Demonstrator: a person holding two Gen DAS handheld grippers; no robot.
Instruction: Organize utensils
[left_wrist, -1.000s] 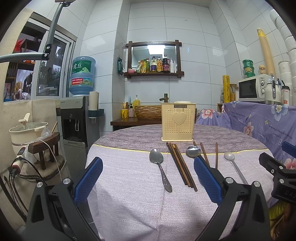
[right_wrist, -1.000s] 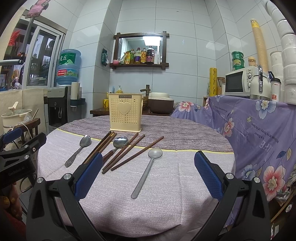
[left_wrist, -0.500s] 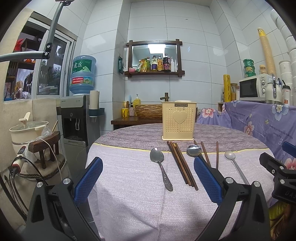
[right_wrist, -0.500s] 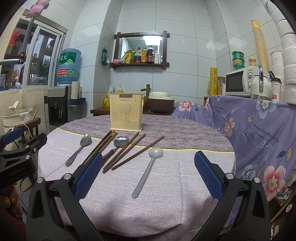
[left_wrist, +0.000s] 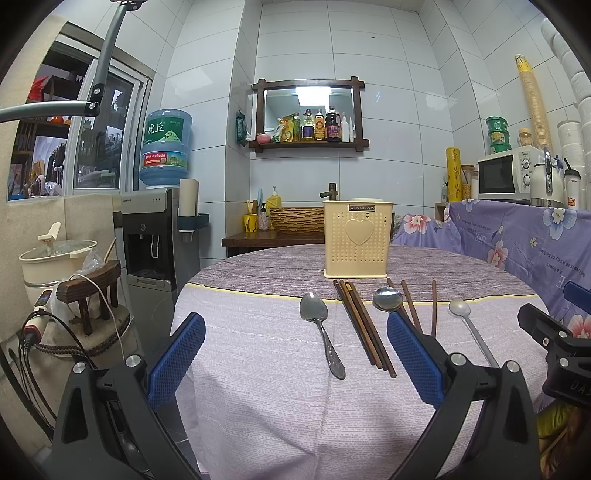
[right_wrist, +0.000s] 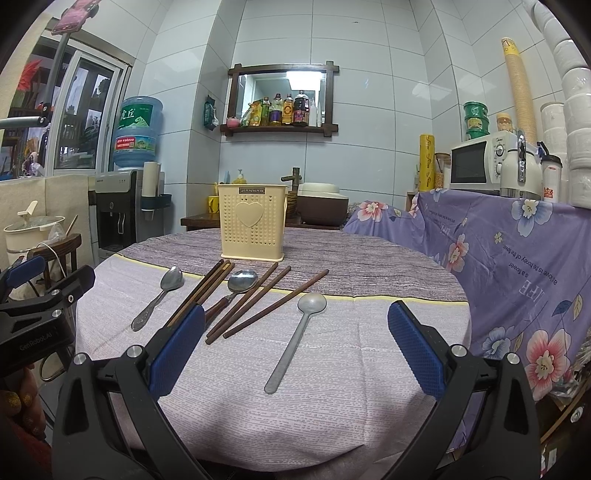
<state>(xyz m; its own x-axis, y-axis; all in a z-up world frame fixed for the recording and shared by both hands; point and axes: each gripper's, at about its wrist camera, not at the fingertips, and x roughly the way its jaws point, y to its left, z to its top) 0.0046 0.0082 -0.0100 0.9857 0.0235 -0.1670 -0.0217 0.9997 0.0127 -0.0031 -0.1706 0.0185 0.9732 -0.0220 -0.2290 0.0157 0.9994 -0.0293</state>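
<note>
A cream perforated utensil holder stands upright at the far middle of the round table. In front of it lie a steel spoon on the left, a bundle of dark wooden chopsticks, a second spoon among more chopsticks, and a grey long-handled spoon on the right. My left gripper is open and empty over the near table edge. My right gripper is open and empty, with the grey spoon's handle between its jaws in view.
The table wears a lilac cloth that hangs over the near edge. A water dispenser and a stool with a pot stand left. A floral-covered counter with a microwave is right.
Both grippers have crept slightly closer to the table and holder. Nothing on the table has moved; both stay open.
</note>
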